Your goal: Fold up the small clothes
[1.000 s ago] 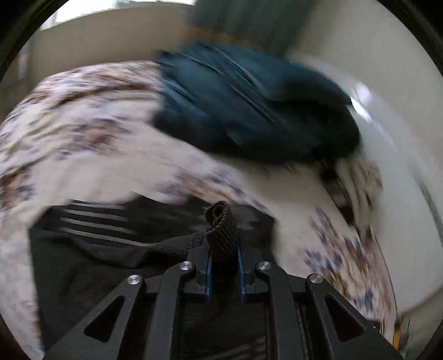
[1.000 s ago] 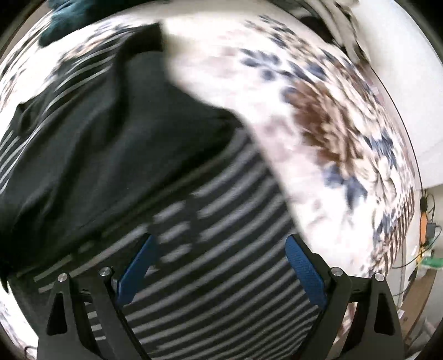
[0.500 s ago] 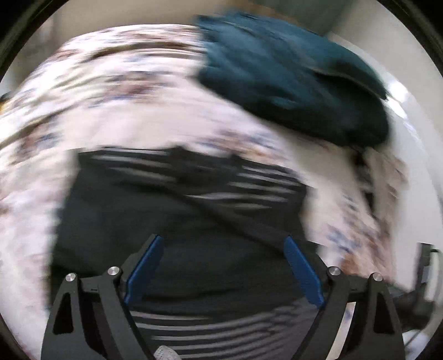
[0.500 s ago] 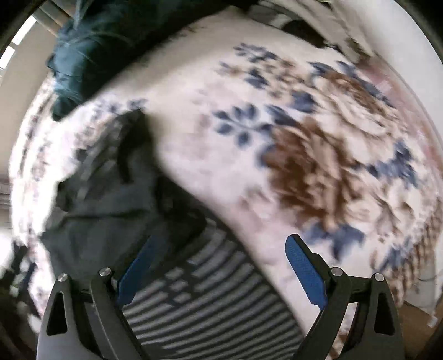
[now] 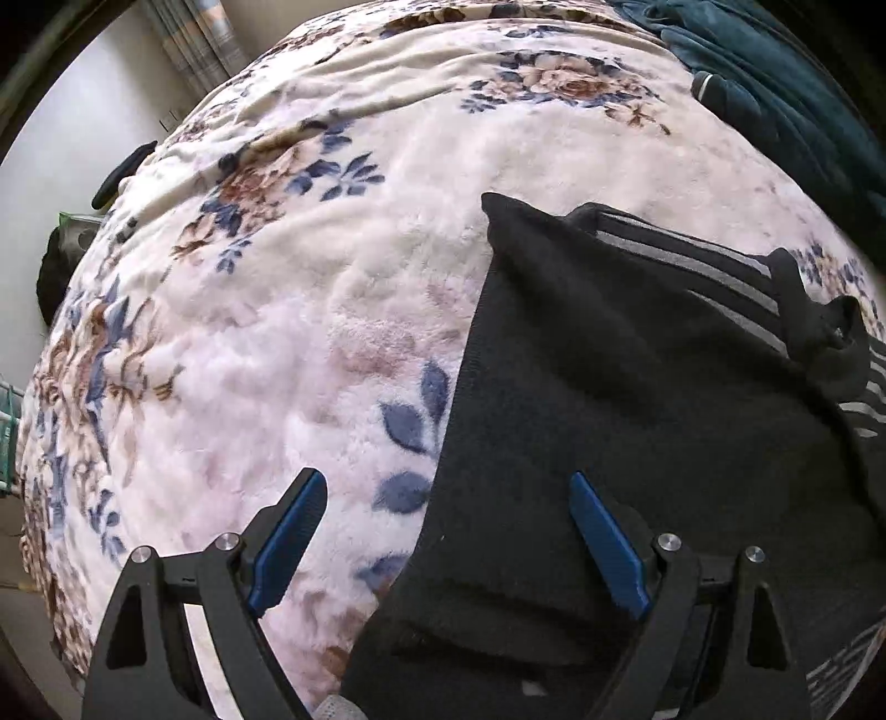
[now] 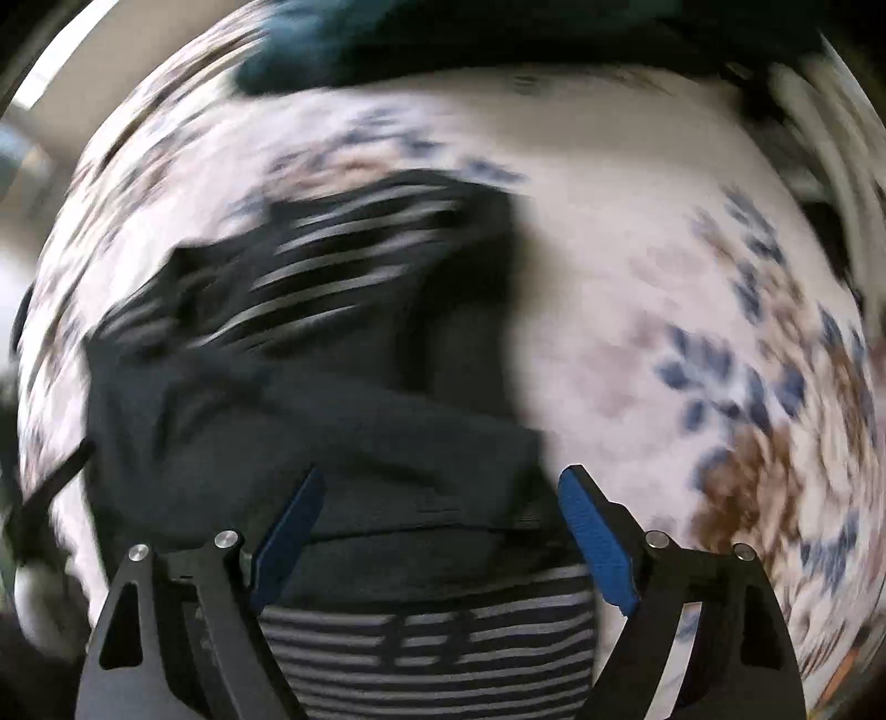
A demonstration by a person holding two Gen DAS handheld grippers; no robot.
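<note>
A small black garment with grey-striped parts point(image 5: 637, 387) lies folded over on the floral blanket point(image 5: 332, 277). My left gripper point(image 5: 446, 493) is open and empty, low over the garment's left edge; one finger is over the blanket, the other over the black cloth. In the blurred right wrist view the same garment point(image 6: 332, 387) fills the lower middle, with striped cloth nearest the camera. My right gripper point(image 6: 437, 493) is open and empty above it.
A dark teal heap of clothing point(image 5: 786, 88) lies at the far right of the bed; it also shows in the right wrist view point(image 6: 387, 44). The bed's left edge drops to a wall with a curtain point(image 5: 188, 50) and dark objects point(image 5: 55, 271).
My left gripper let go of the black cloth fold, opened, and swung left over the garment's edge. My right gripper stayed open and pulled back, still moving.
</note>
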